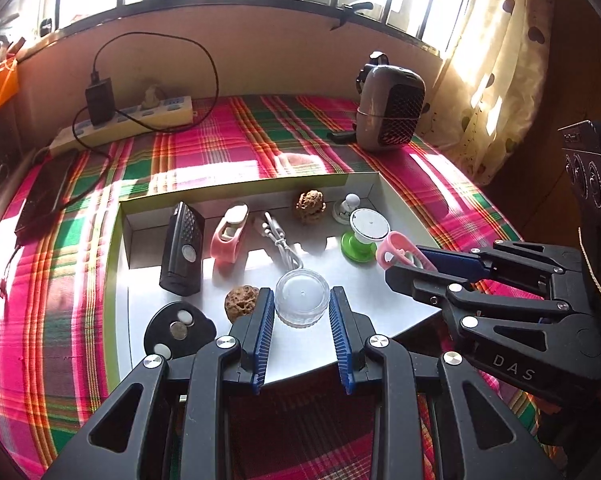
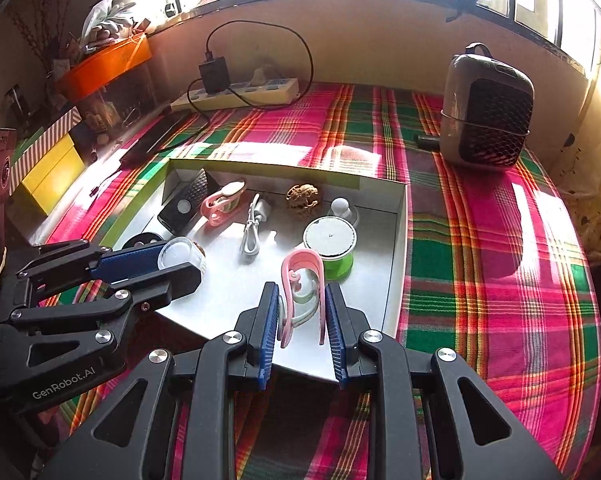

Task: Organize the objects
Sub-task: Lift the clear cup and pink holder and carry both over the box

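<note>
**Both claws at the white tray, each around an item**

I have my left gripper (image 1: 302, 304) spread around the clear glass jar (image 1: 302, 297), which sits on the floor of the white tray (image 1: 380, 312) near its front edge. The blue pads (image 1: 262, 320) stand close on either side; I cannot tell whether they touch the glass.

My right gripper (image 2: 302, 308) is pinching the pink clip (image 2: 303, 292) at the tray's front, just in front of the green-based round stand (image 2: 332, 248).

Deeper in the tray, toward its back wall, I see a black remote (image 1: 182, 248), a second pink clip (image 1: 230, 236), a coiled white cable (image 1: 278, 242) and a brown walnut (image 1: 310, 206). Another walnut (image 1: 241, 298) lies just left of the jar, with a black coin dish (image 1: 178, 326) beyond it at the tray's left edge.
</note>
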Tool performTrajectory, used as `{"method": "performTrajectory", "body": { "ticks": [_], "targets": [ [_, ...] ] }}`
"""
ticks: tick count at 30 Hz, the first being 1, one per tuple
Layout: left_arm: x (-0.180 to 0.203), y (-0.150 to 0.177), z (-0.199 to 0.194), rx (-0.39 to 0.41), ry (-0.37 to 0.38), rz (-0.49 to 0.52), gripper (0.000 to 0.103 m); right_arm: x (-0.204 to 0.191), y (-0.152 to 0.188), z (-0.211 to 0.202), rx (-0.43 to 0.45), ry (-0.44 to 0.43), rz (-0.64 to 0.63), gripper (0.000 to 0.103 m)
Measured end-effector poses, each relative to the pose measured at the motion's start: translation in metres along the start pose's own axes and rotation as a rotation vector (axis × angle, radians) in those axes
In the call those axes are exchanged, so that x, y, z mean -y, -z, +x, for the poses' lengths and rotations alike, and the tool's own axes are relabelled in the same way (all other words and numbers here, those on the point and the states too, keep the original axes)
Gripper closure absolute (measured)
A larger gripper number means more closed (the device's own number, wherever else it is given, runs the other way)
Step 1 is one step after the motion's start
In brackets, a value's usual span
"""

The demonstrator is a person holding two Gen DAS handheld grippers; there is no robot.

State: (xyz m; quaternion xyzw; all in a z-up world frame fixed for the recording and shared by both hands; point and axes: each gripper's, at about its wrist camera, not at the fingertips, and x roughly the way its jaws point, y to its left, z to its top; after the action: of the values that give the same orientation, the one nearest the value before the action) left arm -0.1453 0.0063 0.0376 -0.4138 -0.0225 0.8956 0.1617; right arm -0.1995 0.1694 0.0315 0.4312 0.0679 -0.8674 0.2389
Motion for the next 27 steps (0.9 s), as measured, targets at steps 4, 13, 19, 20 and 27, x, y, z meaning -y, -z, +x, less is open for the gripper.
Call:
{"method": "performTrajectory", "body": {
  "ticks": [4, 13, 19, 20, 27],
  "targets": [
    [-0.001, 0.0, 0.009, -0.021, -0.004, -0.001, 0.077, 0.002, -0.001, 0.008, -0.019, -0.005, 0.0, 0.078],
    [0.001, -0.003, 0.02, -0.038, 0.006, 0.013, 0.077, 0.002, 0.0, 0.02, -0.049, -0.003, -0.011, 0.078],
    [0.002, -0.004, 0.026, -0.051, -0.003, 0.023, 0.077, 0.003, 0.001, 0.024, -0.058, 0.004, -0.012, 0.078],
    [0.003, -0.004, 0.027, -0.053, -0.007, 0.025, 0.077, 0.003, 0.001, 0.025, -0.06, 0.006, -0.014, 0.078],
    [0.004, -0.003, 0.036, -0.081, -0.021, 0.04, 0.077, 0.003, 0.001, 0.028, -0.066, 0.028, -0.036, 0.078]
  ]
}}
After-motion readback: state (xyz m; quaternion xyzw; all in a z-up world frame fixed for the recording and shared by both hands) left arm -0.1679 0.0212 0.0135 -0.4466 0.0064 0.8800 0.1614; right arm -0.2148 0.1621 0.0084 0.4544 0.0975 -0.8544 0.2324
